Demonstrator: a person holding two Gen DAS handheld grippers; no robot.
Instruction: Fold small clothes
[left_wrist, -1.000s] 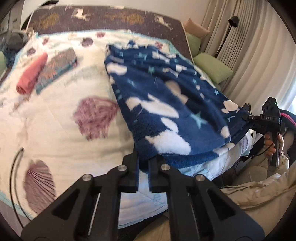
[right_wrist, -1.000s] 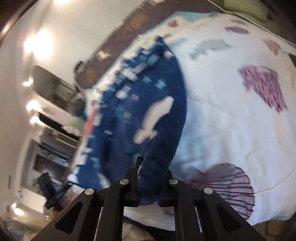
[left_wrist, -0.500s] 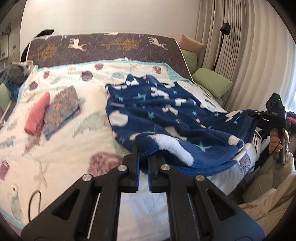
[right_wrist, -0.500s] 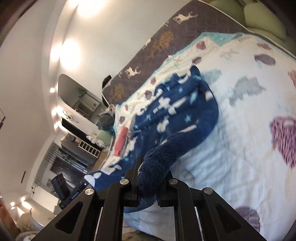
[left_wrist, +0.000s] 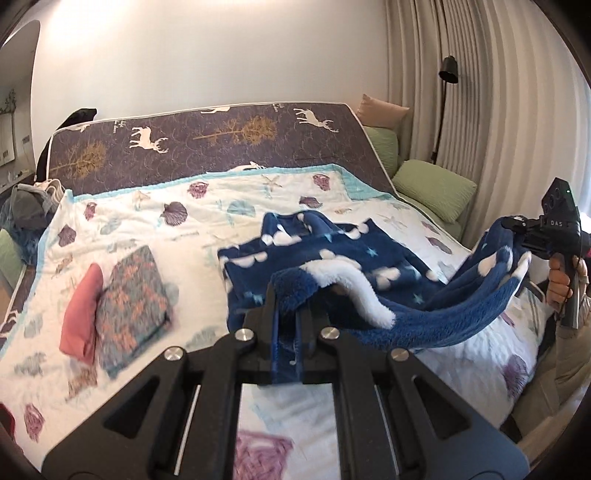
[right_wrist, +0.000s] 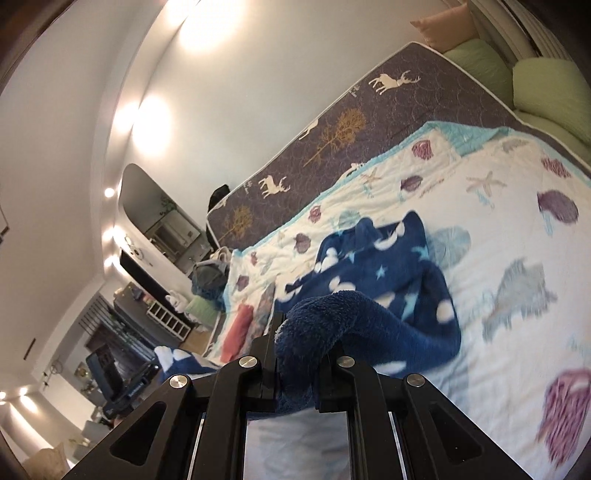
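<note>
A dark blue fleece garment (left_wrist: 332, 254) with white clouds and pale stars lies partly on the bed, its near edge lifted off the quilt. My left gripper (left_wrist: 290, 314) is shut on one corner of that edge. At the right of the left wrist view the right gripper (left_wrist: 517, 229) holds the other corner, a hand (left_wrist: 563, 282) around its handle. In the right wrist view the right gripper (right_wrist: 297, 354) is shut on a thick blue fold, and the fleece garment (right_wrist: 388, 280) trails back onto the quilt. The left gripper's body (right_wrist: 122, 380) shows low at the left there.
A folded patterned cloth (left_wrist: 135, 291) and a rolled red cloth (left_wrist: 83, 310) lie at the left of the shell-print quilt (left_wrist: 184, 229). A deer-print mattress edge (left_wrist: 221, 136) stands behind. Green pillows (left_wrist: 434, 188), a floor lamp (left_wrist: 448, 74) and curtains are at the right.
Both grippers have risen with the garment's near edge, lifting it off the quilt. The garment's flat part now looks shorter and bunched farther up the bed.
</note>
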